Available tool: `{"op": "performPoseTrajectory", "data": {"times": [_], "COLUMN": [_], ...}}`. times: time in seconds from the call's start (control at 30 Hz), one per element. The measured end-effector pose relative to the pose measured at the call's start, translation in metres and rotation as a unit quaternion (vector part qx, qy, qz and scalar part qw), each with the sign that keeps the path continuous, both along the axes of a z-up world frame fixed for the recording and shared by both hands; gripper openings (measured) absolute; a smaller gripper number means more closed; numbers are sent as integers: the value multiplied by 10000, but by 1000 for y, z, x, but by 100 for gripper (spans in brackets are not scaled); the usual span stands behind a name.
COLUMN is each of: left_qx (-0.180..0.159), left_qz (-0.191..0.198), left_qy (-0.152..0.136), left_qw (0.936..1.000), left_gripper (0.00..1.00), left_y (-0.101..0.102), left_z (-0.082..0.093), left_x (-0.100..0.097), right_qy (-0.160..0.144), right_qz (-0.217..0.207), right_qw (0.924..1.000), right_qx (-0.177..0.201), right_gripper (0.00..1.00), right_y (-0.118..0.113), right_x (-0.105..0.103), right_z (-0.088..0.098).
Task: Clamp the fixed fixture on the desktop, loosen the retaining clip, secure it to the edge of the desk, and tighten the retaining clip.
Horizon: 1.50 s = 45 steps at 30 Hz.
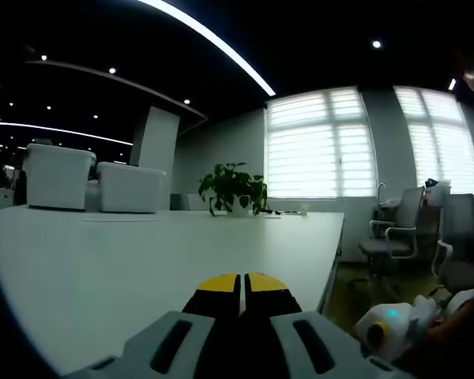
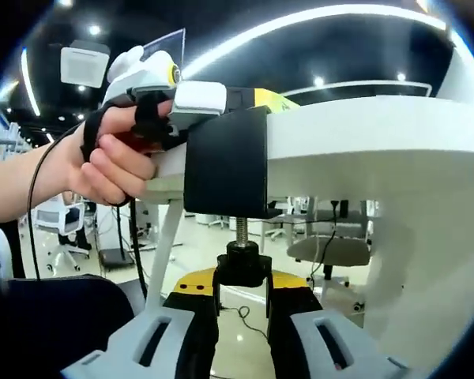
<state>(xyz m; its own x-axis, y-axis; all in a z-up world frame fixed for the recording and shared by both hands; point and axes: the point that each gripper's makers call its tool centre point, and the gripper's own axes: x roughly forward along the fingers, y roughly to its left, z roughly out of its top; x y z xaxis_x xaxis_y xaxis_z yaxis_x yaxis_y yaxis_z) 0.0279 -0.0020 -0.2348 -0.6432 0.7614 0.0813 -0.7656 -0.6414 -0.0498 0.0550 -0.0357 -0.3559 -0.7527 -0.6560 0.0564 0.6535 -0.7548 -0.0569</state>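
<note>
Two yellow-tipped jaws of the left tool (image 1: 242,286) rise pressed together in the left gripper view, nothing visible between them, lying over the white table (image 1: 142,260) near its edge. Far across the top stand two white storage bins (image 1: 91,179) and a potted plant (image 1: 234,189); office chairs (image 1: 399,229) wait beyond the edge.

From under the table, the right gripper view shows the black clamp bracket (image 2: 225,162) hooked over the table edge (image 2: 363,130), with a person's hand (image 2: 114,162) holding the left tool beside it. Below, the right tool (image 2: 242,286) grips the black screw knob (image 2: 242,264) on its threaded rod (image 2: 242,229).

Judging by this, tightening is in hand; next, the knob needs turning until the clamp bites.
</note>
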Motion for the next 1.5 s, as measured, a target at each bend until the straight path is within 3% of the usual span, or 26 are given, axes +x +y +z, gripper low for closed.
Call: {"op": "performPoseTrajectory", "data": {"times": [0.17,0.33,0.5,0.77,0.83,1.03,1.33,1.5], "left_qx": [-4,0,-10,-6,-6,-1,10,1], "left_qz": [2,-1,2,4,3,1,0,0], "left_qy": [3,-5,11,6,6,2,-2,7], "left_qw": [10000,10000,10000,10000,10000,10000,10000,10000], "left_gripper": [3,3,3,3,3,3,3,3], "left_y": [0,0,-1,0,0,-1,-1,-1], "left_z": [0,0,0,0,0,-1,-1,-1], "left_x": [0,-1,0,0,0,0,0,1], "right_qy": [33,91,48,356,355,390,425,463], "right_qz": [-22,-689,-1200,-1670,-1650,-1527,-585,-22], "right_qw": [10000,9976,9927,9852,9855,9874,9974,9989], "right_qx": [-64,-22,-75,-117,-156,-105,-68,-13], "right_gripper": [21,30,30,26,21,20,19,20], "right_y": [1,10,14,14,13,14,13,13], "right_x": [0,5,14,14,13,11,9,7], "right_z": [0,-1,-3,12,14,12,12,13]}}
